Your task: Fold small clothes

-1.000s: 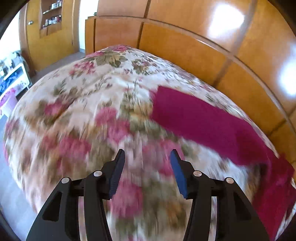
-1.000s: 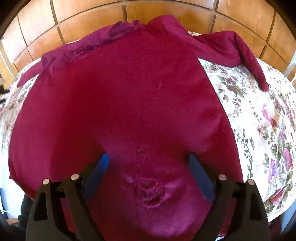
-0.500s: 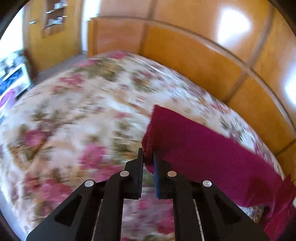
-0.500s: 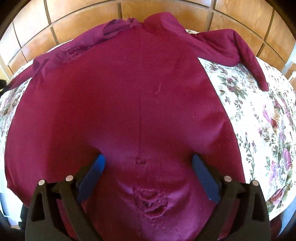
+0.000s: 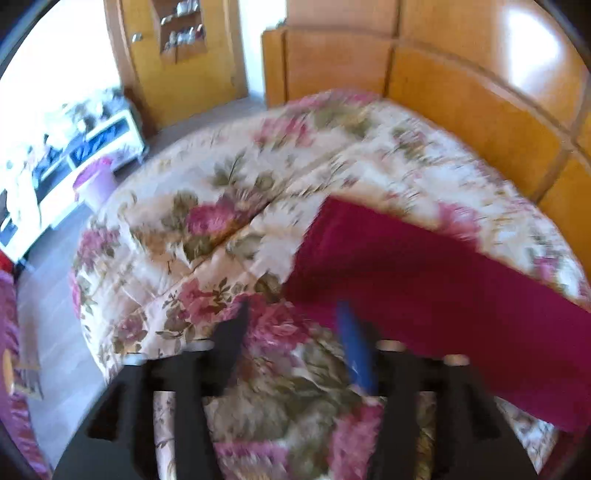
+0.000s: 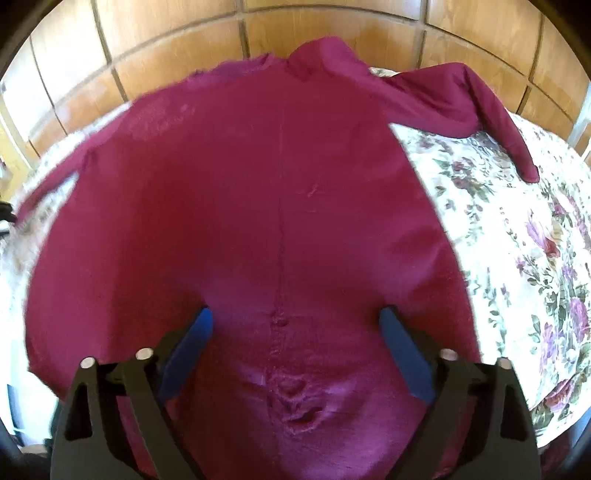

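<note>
A dark red top (image 6: pixel 280 206) lies spread flat on a bed (image 6: pixel 517 229) covered in a floral quilt, its collar toward the wooden headboard (image 6: pixel 332 33) and its hem toward the near edge. In the right wrist view the body of the top fills most of the picture; one sleeve (image 6: pixel 480 107) stretches off to the right along the headboard and bends down onto the quilt, while the other runs off to the left edge. A seam runs down the middle of the fabric to a small puckered patch (image 6: pixel 295 402) near the hem. The right hand-held gripper (image 6: pixel 295 332) hangs over that lower part of the top, jaws wide but closing slightly, with the red cloth showing between the blue pads (image 6: pixel 402 354); the pads do not pinch it and nothing is held. In the left wrist view, which is blurred, the left hand-held gripper (image 5: pixel 295 325) is over the quilt just beside the end of the left sleeve (image 5: pixel 424 280), which lies flat across the bed toward the right. Its jaws are opening; only quilt shows between them, and the sleeve's edge sits near the right blue pad (image 5: pixel 354 347), though whether they touch cannot be told. Beyond the bed are a wooden cupboard (image 5: pixel 177 55), a white shelf unit (image 5: pixel 74 155) and bare floor (image 5: pixel 55 332).
</note>
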